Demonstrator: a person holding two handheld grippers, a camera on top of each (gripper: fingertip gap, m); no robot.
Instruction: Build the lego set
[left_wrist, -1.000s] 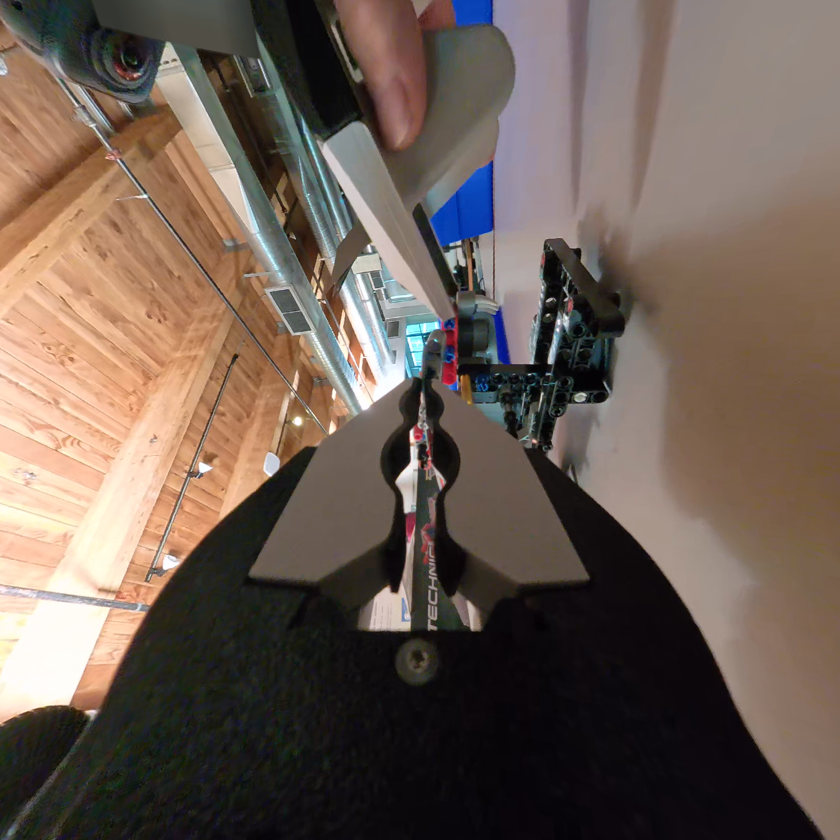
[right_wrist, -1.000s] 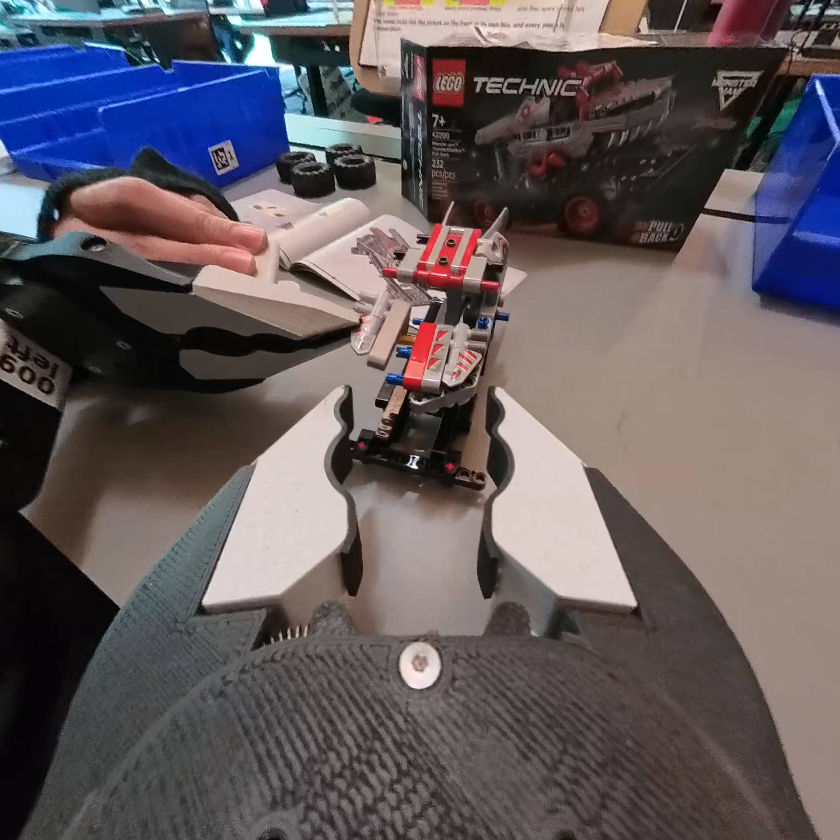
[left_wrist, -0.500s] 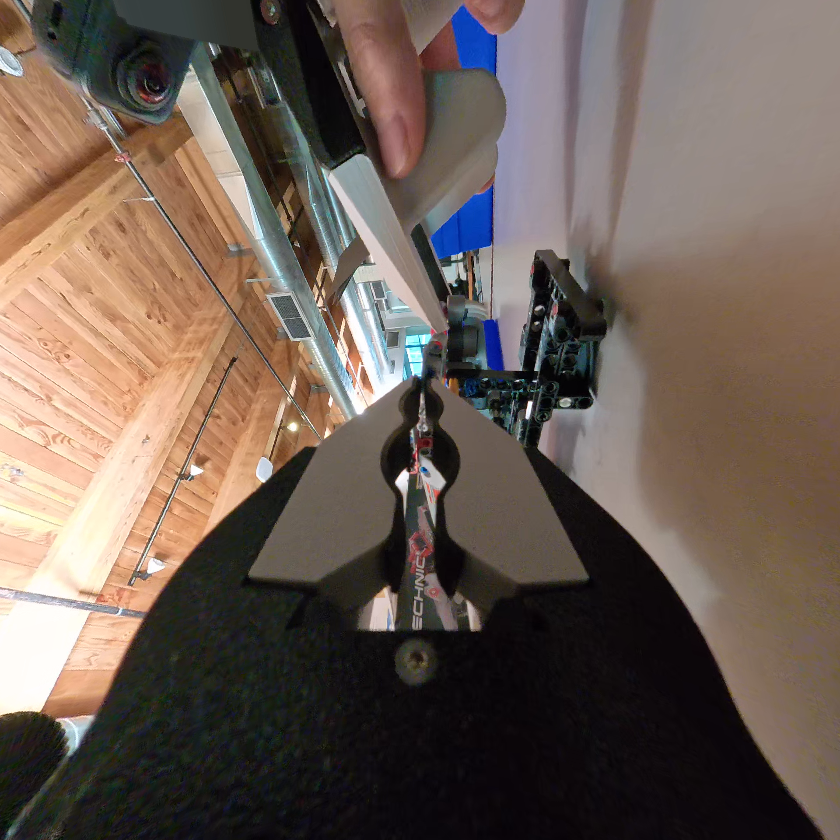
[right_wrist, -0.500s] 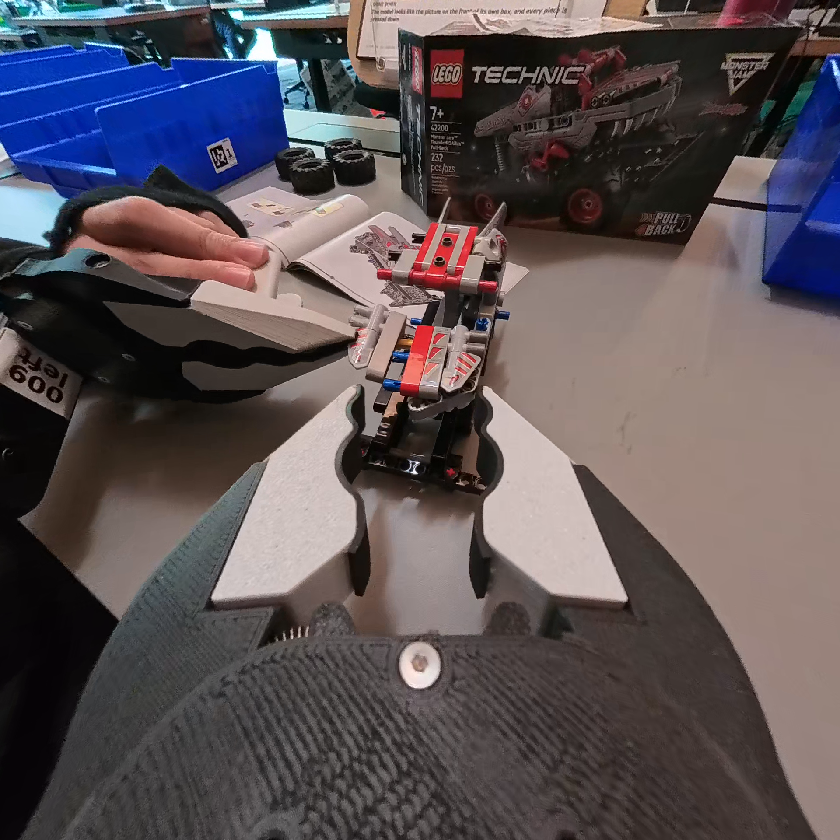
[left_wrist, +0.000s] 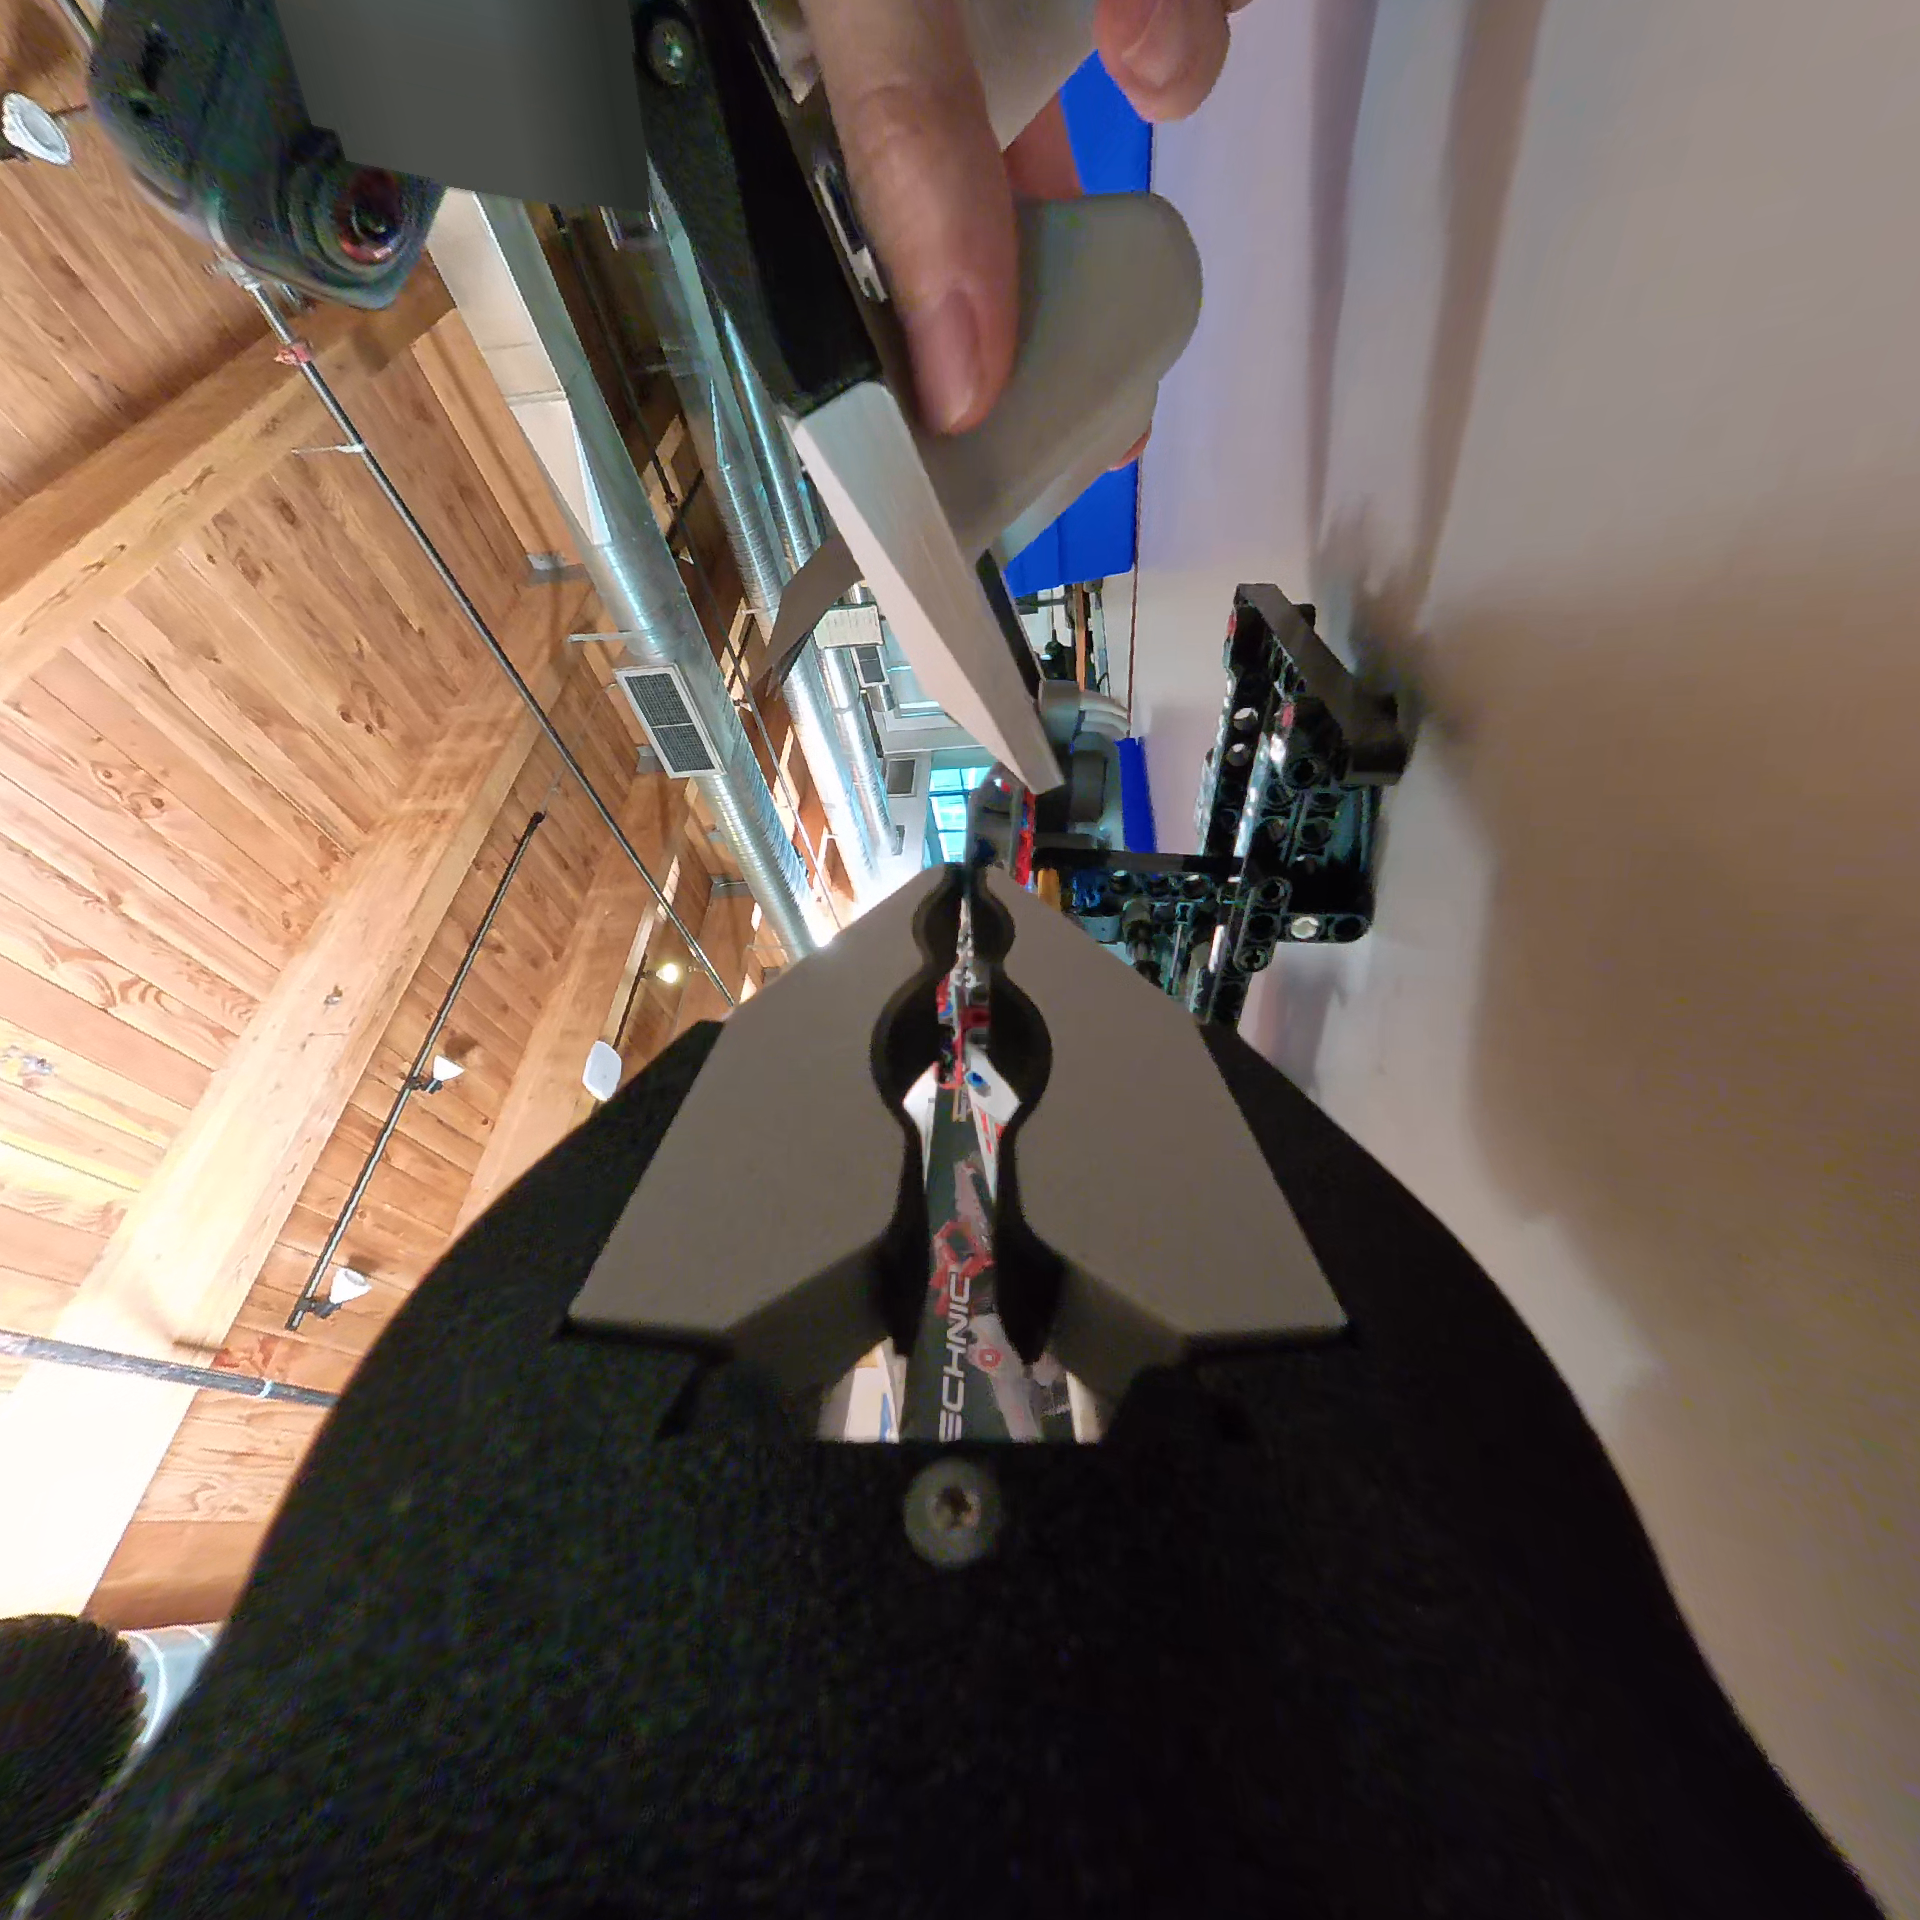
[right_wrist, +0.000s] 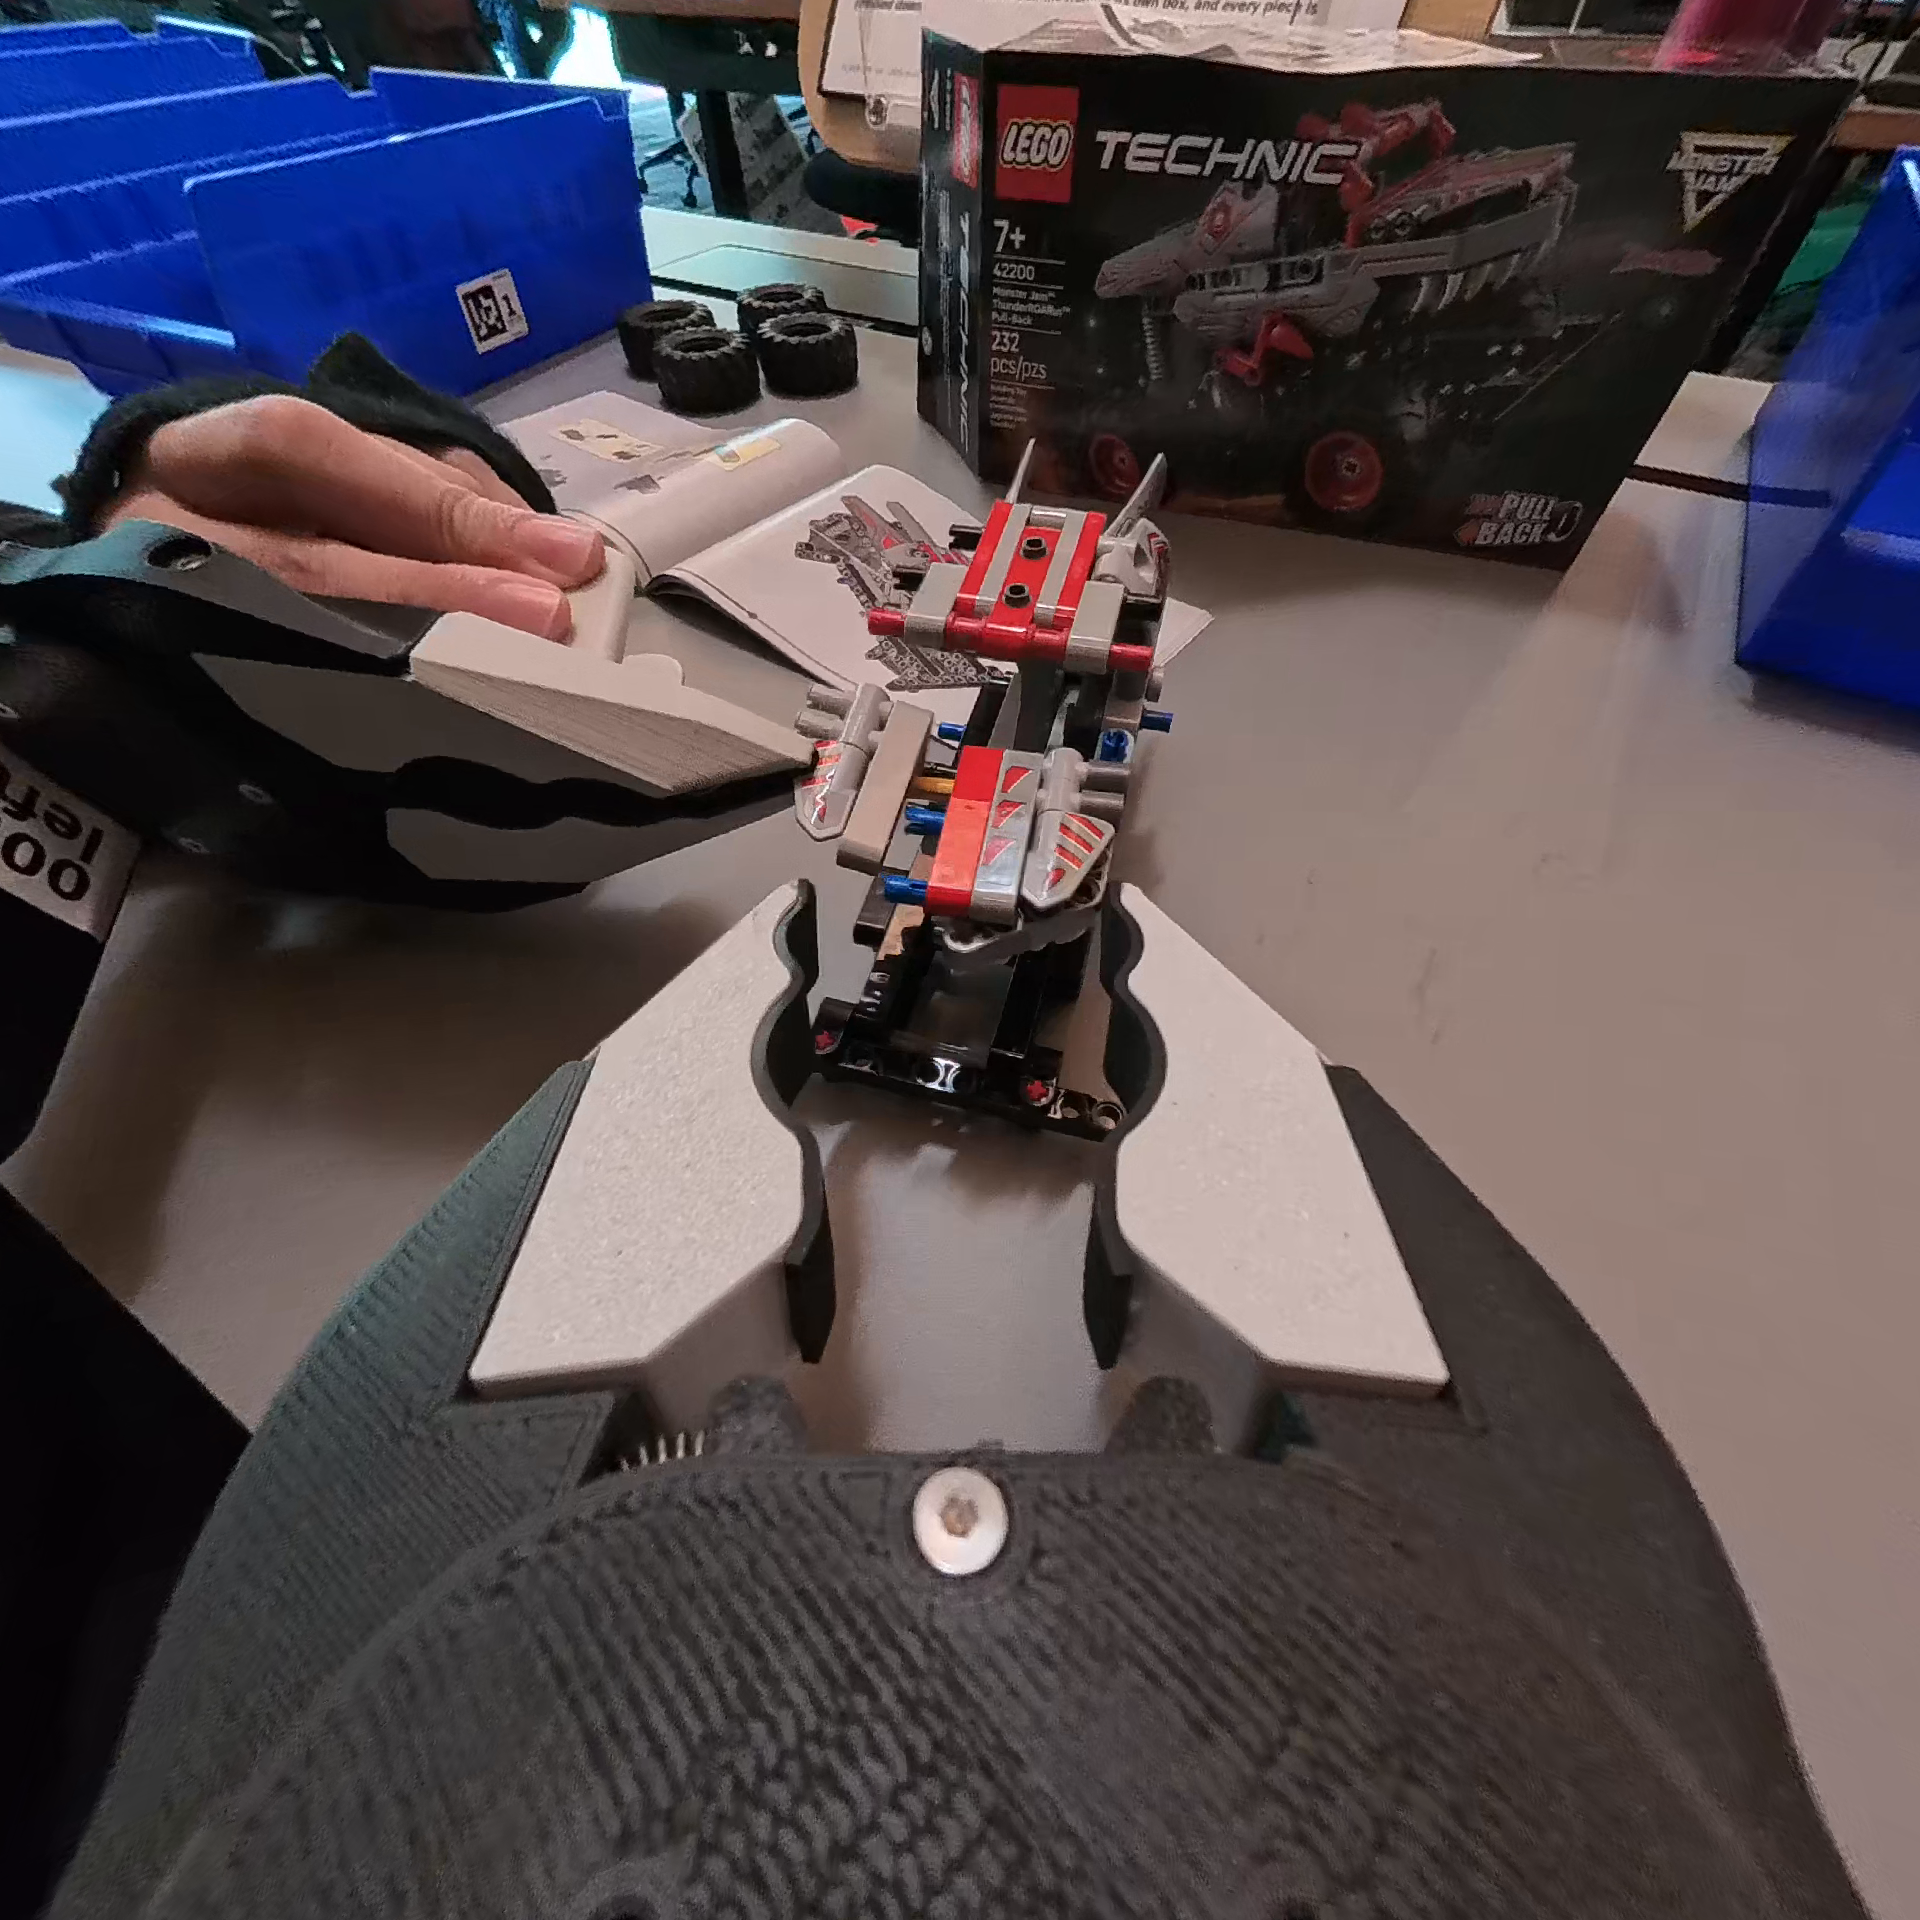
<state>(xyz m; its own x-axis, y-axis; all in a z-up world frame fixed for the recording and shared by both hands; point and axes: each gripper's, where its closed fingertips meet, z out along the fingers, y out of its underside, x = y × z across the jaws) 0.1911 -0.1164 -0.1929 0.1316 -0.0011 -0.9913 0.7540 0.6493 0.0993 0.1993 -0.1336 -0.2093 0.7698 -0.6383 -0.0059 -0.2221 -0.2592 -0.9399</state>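
Observation:
The part-built lego model (right_wrist: 1023, 582) stands on the grey table (right_wrist: 1455, 935): black chassis, red and grey panels on top. My right gripper (right_wrist: 964, 904) has its jaws closed in on the model's front end, one finger on each side. My left gripper (right_wrist: 805, 756) comes in from the left, shut on a small grey panel piece (right_wrist: 844, 774) with red stripes, held against the model's left side. In the left wrist view the table stands on edge at the right. That view shows the left gripper (left_wrist: 971, 883), the model (left_wrist: 1288, 790) and the right gripper (left_wrist: 1044, 769) beside the model's top.
The lego set's box (right_wrist: 1351, 260) stands behind the model. An open instruction booklet (right_wrist: 748, 540) lies to its left. Several black tyres (right_wrist: 738, 348) sit behind the booklet. Blue bins stand at the back left (right_wrist: 364, 218) and at the right edge (right_wrist: 1849, 468). The tips of both grippers are at nearly the same place.
My left gripper has carried the grey panel piece right, up to the model's side. My right gripper has moved forward and its jaws have narrowed around the model's front.

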